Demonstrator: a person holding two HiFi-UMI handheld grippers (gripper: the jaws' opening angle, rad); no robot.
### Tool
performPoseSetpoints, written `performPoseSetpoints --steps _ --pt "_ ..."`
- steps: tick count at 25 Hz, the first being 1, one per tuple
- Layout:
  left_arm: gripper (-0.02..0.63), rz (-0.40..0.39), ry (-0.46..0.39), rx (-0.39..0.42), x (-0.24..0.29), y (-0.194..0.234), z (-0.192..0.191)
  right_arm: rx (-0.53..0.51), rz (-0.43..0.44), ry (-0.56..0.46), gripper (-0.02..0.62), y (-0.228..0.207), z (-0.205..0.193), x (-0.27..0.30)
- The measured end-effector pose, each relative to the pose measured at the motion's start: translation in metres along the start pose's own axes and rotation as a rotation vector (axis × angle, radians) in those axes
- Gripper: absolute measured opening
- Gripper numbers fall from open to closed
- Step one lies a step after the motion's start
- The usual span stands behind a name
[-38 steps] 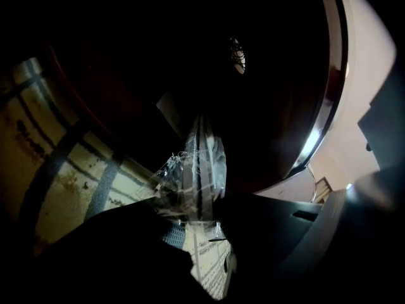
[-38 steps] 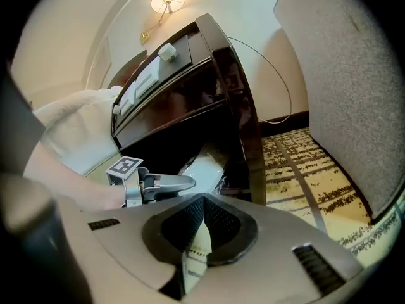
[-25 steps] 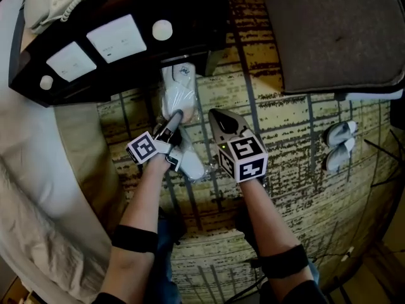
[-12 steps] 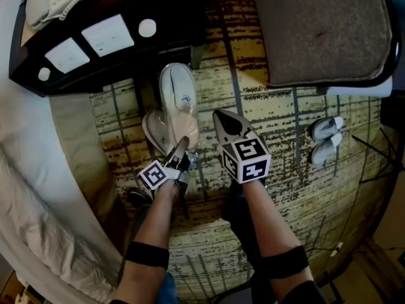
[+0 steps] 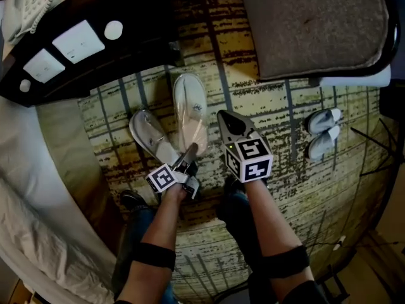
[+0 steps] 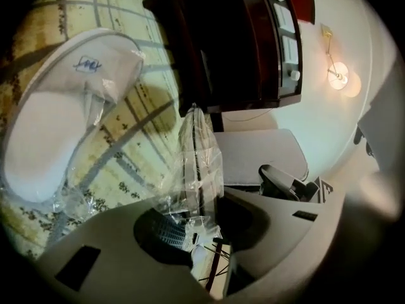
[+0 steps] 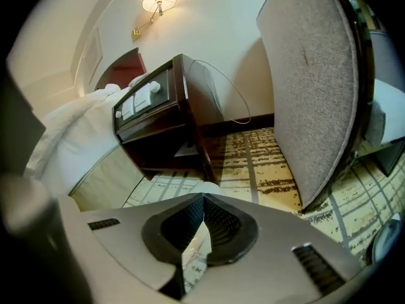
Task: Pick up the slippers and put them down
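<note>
Patterned carpet [image 5: 272,106] forms the working surface, and we take the dark nightstand [image 5: 158,18] as the reference for every position. Nearest to us, in front of the nightstand, the left gripper [image 5: 191,151] has its jaws clamped on the plastic wrapper [image 6: 199,163] at the heel end of the wrapped slipper [image 5: 190,106]. The clear film is bunched between the pads, which bear on the film and not on the slipper body. Beside it, also in front of the nightstand, the right gripper [image 5: 226,119] is fully closed with nothing between its jaws. The wrapped slipper points its toe toward the nightstand and sits just clear of its front edge. We cannot tell whether it rests fully on the carpet or is partly raised. The second slipper [image 5: 149,138] lies on the carpet just beside it, in front of the nightstand on the side nearer the bed [image 5: 25,170]. Farther off, to the right of the nightstand, stands a grey seat cushion [image 5: 313,24], and a separate pair of slippers [image 5: 321,132] lies well apart from the nightstand past that cushion. We judge the step in hand to be the set-down of the wrapped slipper. The next move calls for lowering it flat next to the second slipper and then releasing the left jaws. Because the hold is on thin film only, it may slip or tear under a quick pull.
</note>
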State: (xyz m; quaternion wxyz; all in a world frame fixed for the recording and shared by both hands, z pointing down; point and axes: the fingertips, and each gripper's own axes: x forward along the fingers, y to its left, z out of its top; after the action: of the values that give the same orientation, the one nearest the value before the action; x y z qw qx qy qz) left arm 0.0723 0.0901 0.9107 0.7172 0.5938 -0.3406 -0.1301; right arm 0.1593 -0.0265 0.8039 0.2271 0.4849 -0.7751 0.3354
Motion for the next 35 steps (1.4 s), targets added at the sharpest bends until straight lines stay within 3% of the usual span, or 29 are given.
performPoseSetpoints --steps 5,10,14,15,18,23,26,29,32,33,35 --pt "0.101 0.021 0.09 0.016 0.034 0.017 -0.015 0.03 -0.044 0.003 0.0 -0.04 -0.023 -0.001" --pt "0.103 0.047 0.108 -0.038 0.053 0.032 -0.023 0.05 -0.053 -0.001 0.002 -0.055 -0.028 -0.001" --pt "0.125 0.145 0.111 -0.023 0.051 0.053 -0.025 0.062 -0.061 -0.005 0.001 -0.064 -0.03 -0.004" --pt "0.159 0.173 0.115 -0.017 0.05 0.057 -0.026 0.064 -0.063 -0.006 0.002 -0.064 -0.029 -0.005" --pt "0.422 0.237 0.152 -0.025 0.049 0.064 -0.032 0.064 -0.069 -0.01 0.002 -0.066 -0.025 -0.009" --pt "0.554 0.396 0.201 -0.061 0.033 0.076 -0.046 0.073 -0.084 -0.026 0.002 -0.063 -0.012 -0.025" --pt "0.56 0.455 0.236 -0.058 0.014 0.068 -0.056 0.076 -0.093 -0.031 0.002 -0.057 -0.003 -0.043" --pt "0.56 0.432 0.262 -0.024 -0.005 0.029 -0.059 0.093 -0.12 -0.032 0.002 -0.052 0.006 -0.069" --pt "0.554 0.399 0.276 0.06 -0.036 -0.033 -0.053 0.123 -0.136 -0.023 0.002 -0.031 0.024 -0.108" --pt "0.54 0.393 0.285 0.103 -0.047 -0.057 -0.051 0.135 -0.14 -0.02 0.002 -0.022 0.032 -0.123" --pt "0.397 0.395 0.296 0.219 -0.07 -0.105 -0.043 0.153 -0.143 -0.016 0.002 -0.003 0.047 -0.152"
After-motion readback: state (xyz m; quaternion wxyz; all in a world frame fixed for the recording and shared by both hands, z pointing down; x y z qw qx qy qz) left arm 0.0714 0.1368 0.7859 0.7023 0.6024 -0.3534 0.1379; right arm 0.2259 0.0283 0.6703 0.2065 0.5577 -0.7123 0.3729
